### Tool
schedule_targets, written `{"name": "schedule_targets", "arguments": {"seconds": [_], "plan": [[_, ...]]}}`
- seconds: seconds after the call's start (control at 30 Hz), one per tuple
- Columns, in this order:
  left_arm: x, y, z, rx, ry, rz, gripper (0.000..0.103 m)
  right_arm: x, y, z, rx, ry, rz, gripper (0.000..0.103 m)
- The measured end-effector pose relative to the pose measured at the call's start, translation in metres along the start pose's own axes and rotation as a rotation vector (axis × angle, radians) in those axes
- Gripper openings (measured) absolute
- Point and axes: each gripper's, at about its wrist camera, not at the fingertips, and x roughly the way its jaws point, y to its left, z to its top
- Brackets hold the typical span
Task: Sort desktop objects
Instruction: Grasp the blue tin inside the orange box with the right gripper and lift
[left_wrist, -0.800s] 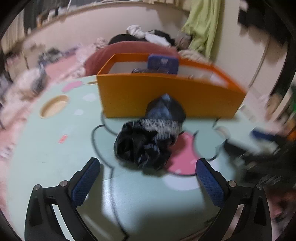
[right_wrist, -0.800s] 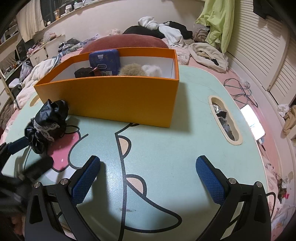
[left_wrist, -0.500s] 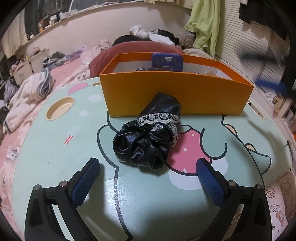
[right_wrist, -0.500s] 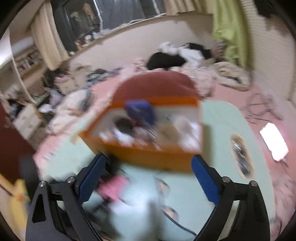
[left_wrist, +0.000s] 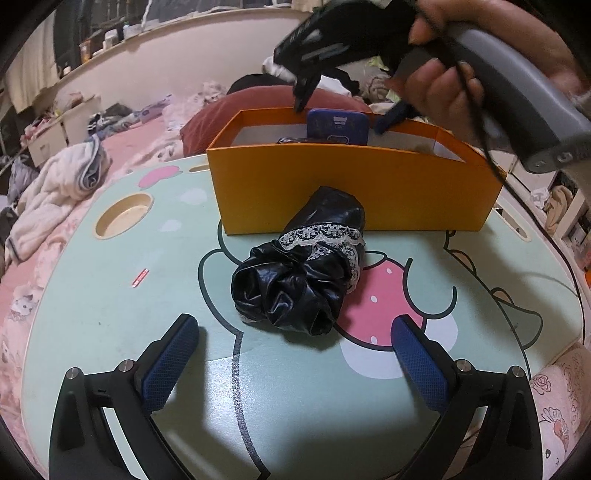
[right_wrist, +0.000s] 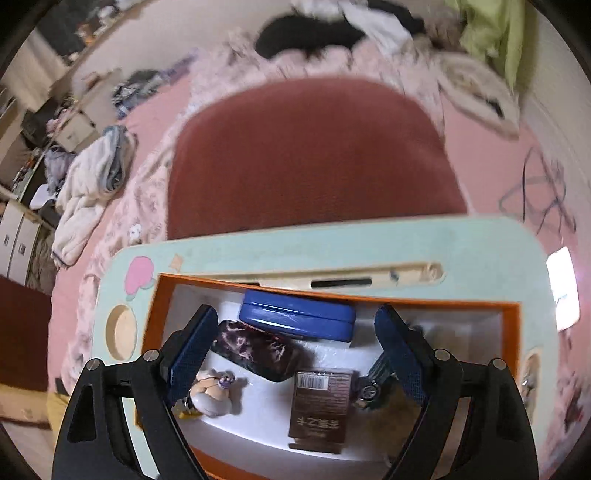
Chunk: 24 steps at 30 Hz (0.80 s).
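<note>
I see a crumpled, glossy black pouch with a white lace band lying on the mint table, at twelve o'clock from my left gripper, jaws released. My right gripper, also released and empty, hangs over the orange cardboard box holding a rounded blue case, a brown carton and a small figurine.

Right view: background bedding blurred; brown box text too small to read; object beside right finger half hidden. Left view: orange box front wall hides contents except blue case top
</note>
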Motion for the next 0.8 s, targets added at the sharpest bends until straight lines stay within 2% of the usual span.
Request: {"name": "schedule_targets", "arguments": {"seconds": [0.07, 0.1, 0.13, 0.27, 0.33, 0.43, 0.53, 0.6, 0.67, 0.73, 0.8], "plan": [[0.0, 0.0, 0.0, -0.001, 0.001, 0.004, 0.103, 0.014, -0.004, 0.001, 0.038, 0.052, 0.013, 0.085], [0.0, 0.0, 0.0, -0.002, 0.0, 0.003, 0.103, 0.02, -0.006, -0.001, 0.059, 0.06, 0.027, 0.073], [0.0, 0.0, 0.0, -0.002, -0.001, 0.002, 0.103, 0.024, -0.008, -0.002, 0.071, 0.064, 0.032, 0.072], [0.0, 0.001, 0.0, -0.005, -0.004, 0.0, 0.103, 0.01, -0.013, -0.006, 0.062, -0.01, 0.082, 0.068], [0.001, 0.001, 0.0, -0.005, -0.004, 0.001, 0.103, -0.01, -0.017, -0.008, 0.069, -0.045, 0.155, 0.068], [0.001, 0.001, 0.0, -0.005, -0.004, 0.002, 0.103, -0.063, -0.019, -0.019, 0.034, -0.145, 0.268, 0.068], [0.001, 0.001, 0.0, -0.006, -0.004, 0.001, 0.103, -0.12, -0.019, -0.051, -0.061, -0.276, 0.351, 0.068], [0.001, 0.002, -0.001, -0.006, -0.005, 0.0, 0.103, -0.14, -0.018, -0.085, -0.138, -0.35, 0.354, 0.068], [0.001, 0.002, -0.001, -0.009, -0.005, 0.003, 0.103, -0.14, -0.018, -0.116, -0.199, -0.383, 0.313, 0.068], [0.001, 0.003, -0.001, -0.017, -0.007, 0.005, 0.103, -0.124, -0.02, -0.145, -0.229, -0.378, 0.24, 0.068], [0.0, 0.007, -0.002, -0.045, -0.016, 0.011, 0.103, -0.103, -0.028, -0.167, -0.227, -0.362, 0.245, 0.068]]}}
